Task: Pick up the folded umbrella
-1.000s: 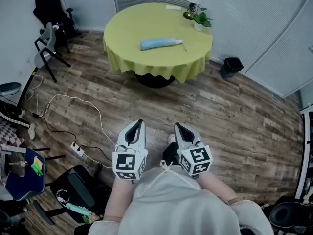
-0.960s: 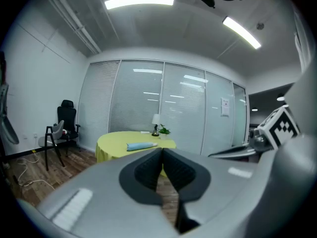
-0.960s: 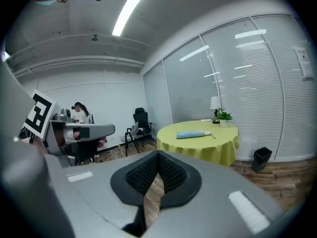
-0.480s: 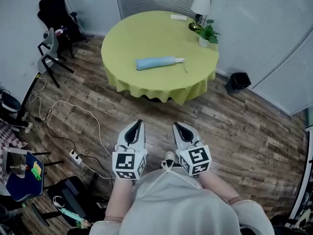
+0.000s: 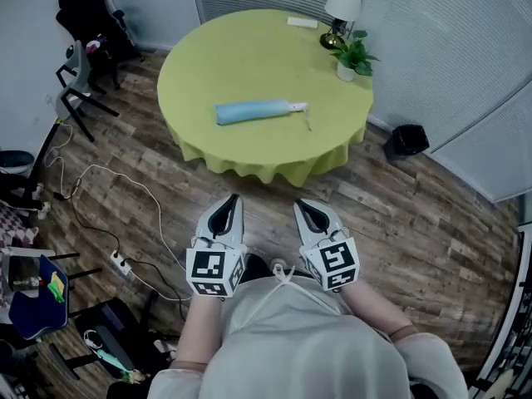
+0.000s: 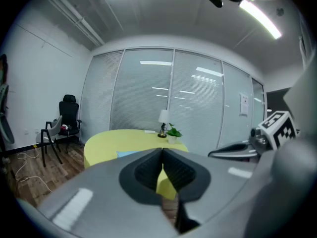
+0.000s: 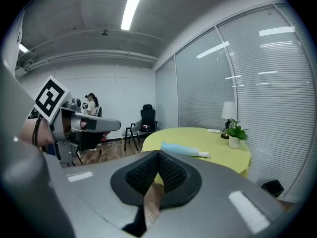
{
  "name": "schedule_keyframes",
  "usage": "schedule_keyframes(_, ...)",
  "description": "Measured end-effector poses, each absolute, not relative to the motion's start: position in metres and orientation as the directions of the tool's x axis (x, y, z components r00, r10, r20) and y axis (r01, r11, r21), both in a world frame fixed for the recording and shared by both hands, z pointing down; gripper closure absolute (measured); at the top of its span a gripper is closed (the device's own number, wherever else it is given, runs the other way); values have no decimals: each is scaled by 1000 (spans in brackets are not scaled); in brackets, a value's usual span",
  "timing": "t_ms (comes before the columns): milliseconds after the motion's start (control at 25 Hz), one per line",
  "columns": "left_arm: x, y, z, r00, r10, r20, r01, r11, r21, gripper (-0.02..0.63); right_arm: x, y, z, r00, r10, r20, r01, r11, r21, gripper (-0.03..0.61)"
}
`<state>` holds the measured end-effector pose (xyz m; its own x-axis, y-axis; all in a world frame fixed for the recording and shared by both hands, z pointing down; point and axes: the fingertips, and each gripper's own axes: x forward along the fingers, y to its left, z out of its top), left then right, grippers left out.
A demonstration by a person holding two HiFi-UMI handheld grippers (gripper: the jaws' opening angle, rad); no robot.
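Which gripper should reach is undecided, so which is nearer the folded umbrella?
Left, marginally. Both hang shut over the floor, short of the table: left gripper faces the folded umbrella's blue end, right gripper its white handle end.

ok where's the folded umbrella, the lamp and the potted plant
folded umbrella (image 5: 252,111), head view, middle of its blue canopy
lamp (image 5: 343,1), head view, white shade
potted plant (image 5: 346,71), head view, white pot
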<state>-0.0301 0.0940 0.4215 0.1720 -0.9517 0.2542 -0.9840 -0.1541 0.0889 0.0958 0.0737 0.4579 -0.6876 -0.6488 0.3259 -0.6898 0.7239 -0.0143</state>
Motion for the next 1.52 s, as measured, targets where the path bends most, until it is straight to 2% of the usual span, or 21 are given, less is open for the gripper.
schedule_keyframes(360, -78, 11, 451, 160, -936, 313, -986, -136, 99, 607, 70, -4, 485, -648, -671, 359, -732, 680, -51, 578)
schedule_keyframes(600, -110, -75, 459, 236, -908, 345, -970, -241, 27, 607, 34, -81, 475, -597, -730, 334, -781, 623, -34, 579)
schedule_keyframes(800, -138, -150, 466, 333, -872, 360, -940, -339, 48, 607, 1, -153, 464, -532, -781, 327, -833, 551, -38, 578)
schedule_keyframes(1080, -157, -225, 500, 432, -782, 449, -873, -488, -10, 607, -32, -217, 481, -453, -807, 378, -881, 470, -54, 578)
schedule_keyframes(1280, -153, -265, 525, 473, -731, 493, -847, -531, 26, 606, -30, -252, 500, -411, -807, 425, -901, 429, -57, 578)
schedule_keyframes(1360, -146, -275, 540, 492, -695, 524, -832, -552, 48, 584, -27, -263, 508, -406, -798, 446, -904, 422, -66, 579)
schedule_keyframes(1520, -129, -290, 574, 516, -586, 625, -779, -624, 57, 498, -18, -282, 520, -415, -774, 477, -901, 424, -96, 578)
